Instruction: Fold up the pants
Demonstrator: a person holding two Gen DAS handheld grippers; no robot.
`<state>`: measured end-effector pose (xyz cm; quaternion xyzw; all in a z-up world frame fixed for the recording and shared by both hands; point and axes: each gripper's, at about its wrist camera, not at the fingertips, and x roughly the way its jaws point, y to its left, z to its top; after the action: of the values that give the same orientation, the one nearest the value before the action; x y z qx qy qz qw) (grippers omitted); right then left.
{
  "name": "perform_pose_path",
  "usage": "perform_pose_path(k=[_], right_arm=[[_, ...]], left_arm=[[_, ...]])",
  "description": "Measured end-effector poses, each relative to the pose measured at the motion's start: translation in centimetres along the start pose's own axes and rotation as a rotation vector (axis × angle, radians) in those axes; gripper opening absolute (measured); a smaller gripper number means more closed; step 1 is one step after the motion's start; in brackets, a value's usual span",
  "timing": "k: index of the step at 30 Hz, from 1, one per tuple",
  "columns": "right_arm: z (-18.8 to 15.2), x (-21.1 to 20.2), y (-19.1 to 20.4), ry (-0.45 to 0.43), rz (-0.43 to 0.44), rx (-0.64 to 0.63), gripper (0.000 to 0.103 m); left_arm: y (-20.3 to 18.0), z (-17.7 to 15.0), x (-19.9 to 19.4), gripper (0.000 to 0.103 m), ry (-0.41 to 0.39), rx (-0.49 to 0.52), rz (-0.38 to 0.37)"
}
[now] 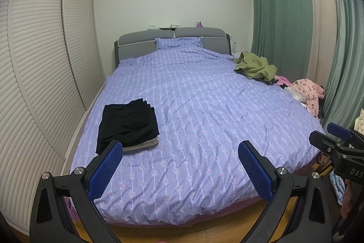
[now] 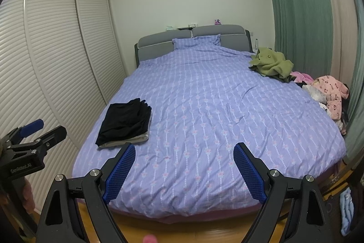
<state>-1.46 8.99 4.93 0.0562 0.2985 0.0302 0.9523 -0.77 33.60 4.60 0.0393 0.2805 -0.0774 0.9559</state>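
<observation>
Both grippers were held above the wooden floor (image 1: pixel 182 235) at the foot of the bed (image 1: pixel 193 129), each facing along the mattress toward the headboard (image 1: pixel 173 38). Left gripper (image 1: pixel 180 152): fingers spread wide apart, blue textured pads (image 1: pixel 105 171) facing each other, nothing between them. Right gripper (image 2: pixel 184 153): fingers likewise spread wide apart, blue pads (image 2: pixel 120 172) exposed, nothing held. Each unit appeared at the edge of the other's view, the right gripper at the right margin of the left wrist view and the left gripper at the left margin of the right wrist view. The black pants (image 1: pixel 127 122) lay folded on the left side of the bed, near its foot, stacked on top of a light grey folded garment (image 1: pixel 142 145) whose edge showed beneath them. Neither gripper was in contact with the pants. A purple patterned cover (image 2: pixel 204 117) was spread over the bed, with a matching pillow (image 1: pixel 178 42) against the grey headboard. A crumpled olive-green garment (image 1: pixel 256 65) rested on the far right side of the bed, and a heap of pink clothing (image 1: pixel 306 92) lay nearer on the right edge. White louvered wardrobe doors (image 1: pixel 41 56) lined the left wall; green curtains (image 1: pixel 279 10) hung on the right.
</observation>
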Motion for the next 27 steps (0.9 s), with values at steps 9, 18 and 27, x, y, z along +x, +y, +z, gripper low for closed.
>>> perform_pose_path(k=[9, 18, 27], right_arm=[[0.07, 0.0, -0.17, 0.004, 0.001, -0.001, 0.089], [0.12, -0.06, -0.53, 0.005, 0.001, -0.007, 0.089], [0.03, -0.19, -0.85, 0.007, -0.003, -0.005, 0.089]], left_arm=[[-0.03, -0.22, 0.11, 0.103, 0.001, -0.004, -0.003], [-0.67, -0.37, -0.22, 0.103, -0.011, 0.02, 0.01], [-0.61, -0.2, -0.07, 0.103, 0.003, 0.009, 0.0]])
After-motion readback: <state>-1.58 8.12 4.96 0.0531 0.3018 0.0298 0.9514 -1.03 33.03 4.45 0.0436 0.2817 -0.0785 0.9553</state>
